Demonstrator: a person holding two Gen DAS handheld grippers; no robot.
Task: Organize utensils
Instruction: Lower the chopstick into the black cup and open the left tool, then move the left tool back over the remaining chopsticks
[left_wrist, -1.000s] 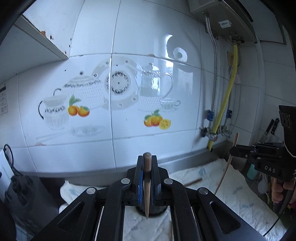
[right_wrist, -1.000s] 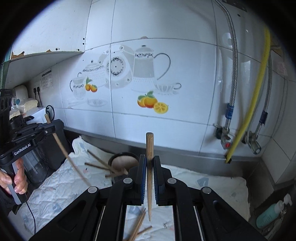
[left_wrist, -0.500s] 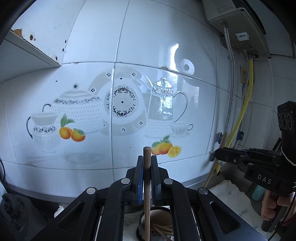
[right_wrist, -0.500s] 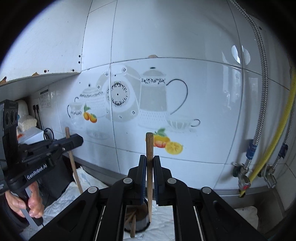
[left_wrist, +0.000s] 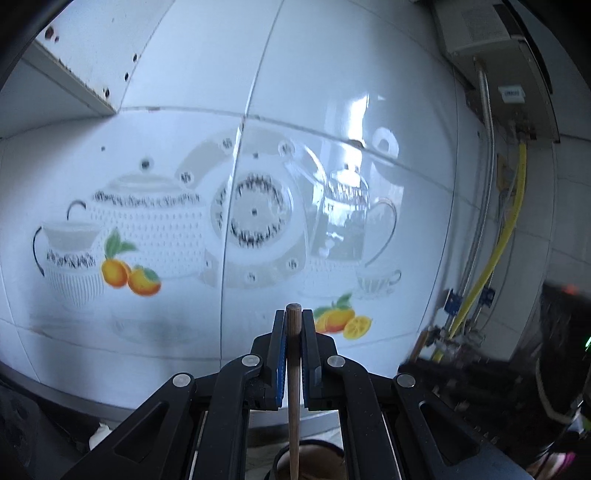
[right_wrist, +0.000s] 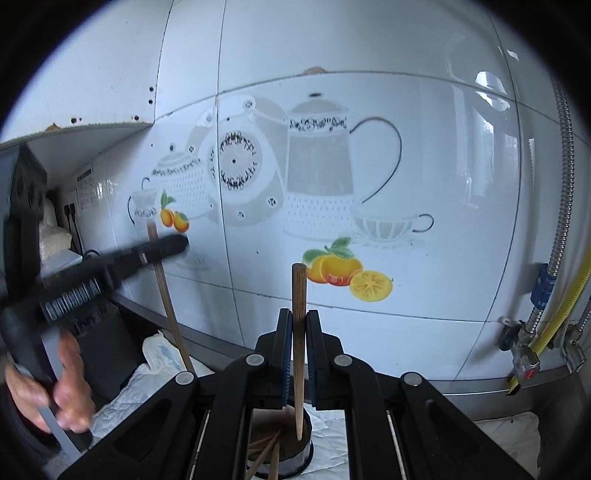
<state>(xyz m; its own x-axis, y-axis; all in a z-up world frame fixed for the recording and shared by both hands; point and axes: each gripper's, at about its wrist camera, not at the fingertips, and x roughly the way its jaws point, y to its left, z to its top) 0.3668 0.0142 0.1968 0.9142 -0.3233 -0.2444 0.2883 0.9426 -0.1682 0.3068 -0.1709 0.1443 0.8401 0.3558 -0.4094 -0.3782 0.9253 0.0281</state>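
My left gripper is shut on a wooden chopstick held upright, its lower end over the round utensil holder just below. My right gripper is shut on another wooden chopstick, whose tip hangs over the dark holder, which has several chopsticks in it. In the right wrist view the left gripper shows at the left, blurred, with its chopstick slanting down. The right gripper shows blurred at the right of the left wrist view.
A white tiled wall with teapot and fruit pictures stands close behind. A yellow hose and metal pipes run down at the right. A white quilted cloth covers the counter. A black appliance stands at the left.
Both grippers have moved forward toward the wall and closer over the holder, each still holding its chopstick. The left gripper is in motion and blurred.
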